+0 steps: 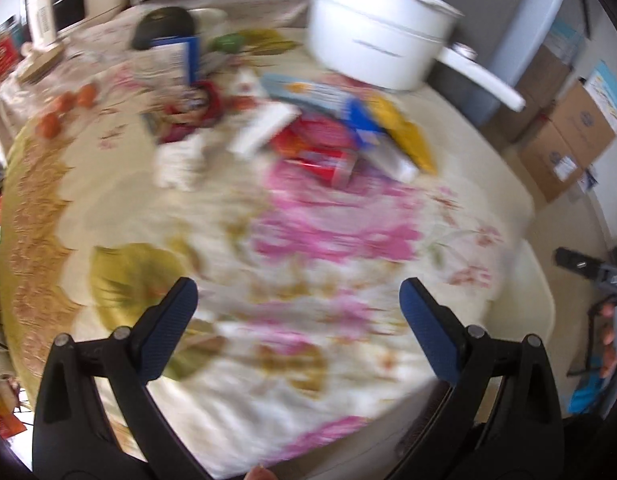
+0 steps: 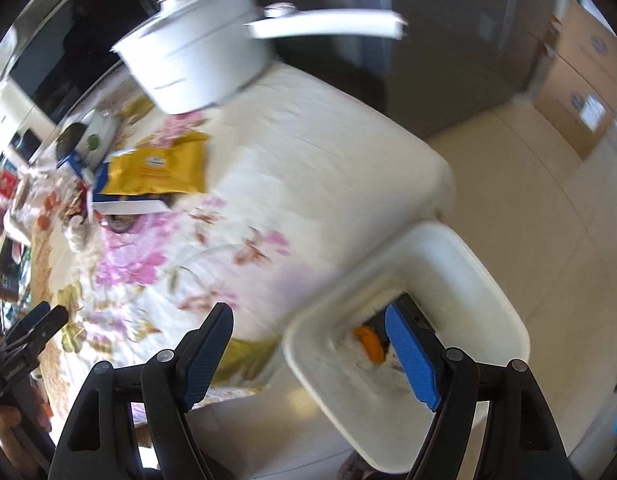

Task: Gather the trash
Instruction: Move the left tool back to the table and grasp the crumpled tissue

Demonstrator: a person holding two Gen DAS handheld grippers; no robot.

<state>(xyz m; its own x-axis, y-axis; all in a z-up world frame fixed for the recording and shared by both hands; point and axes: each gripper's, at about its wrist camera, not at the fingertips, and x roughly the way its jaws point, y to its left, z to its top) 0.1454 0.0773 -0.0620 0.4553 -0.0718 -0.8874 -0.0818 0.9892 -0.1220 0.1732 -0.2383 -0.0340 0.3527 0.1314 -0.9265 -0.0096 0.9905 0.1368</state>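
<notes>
A blurred pile of trash lies on the flowered tablecloth (image 1: 328, 240): a yellow packet (image 1: 404, 128), a red wrapper (image 1: 320, 148), a white box (image 1: 264, 128) and crumpled tissue (image 1: 180, 164). My left gripper (image 1: 298, 292) hangs open above the cloth, well short of the pile, with nothing between its fingers. My right gripper (image 2: 308, 312) is open and empty over the near rim of a white bin (image 2: 488, 280) standing on the floor beside the table corner. Inside the bin lie an orange scrap (image 2: 370, 342) and white paper. The yellow packet (image 2: 160, 168) shows far left in the right wrist view.
A white lidded pot (image 1: 372, 40) with a long handle stands behind the pile, near the table's far edge. Orange fruits (image 1: 68, 108) lie at the left. Cardboard boxes (image 1: 568, 132) are stacked on the tiled floor to the right. Both views are motion-blurred.
</notes>
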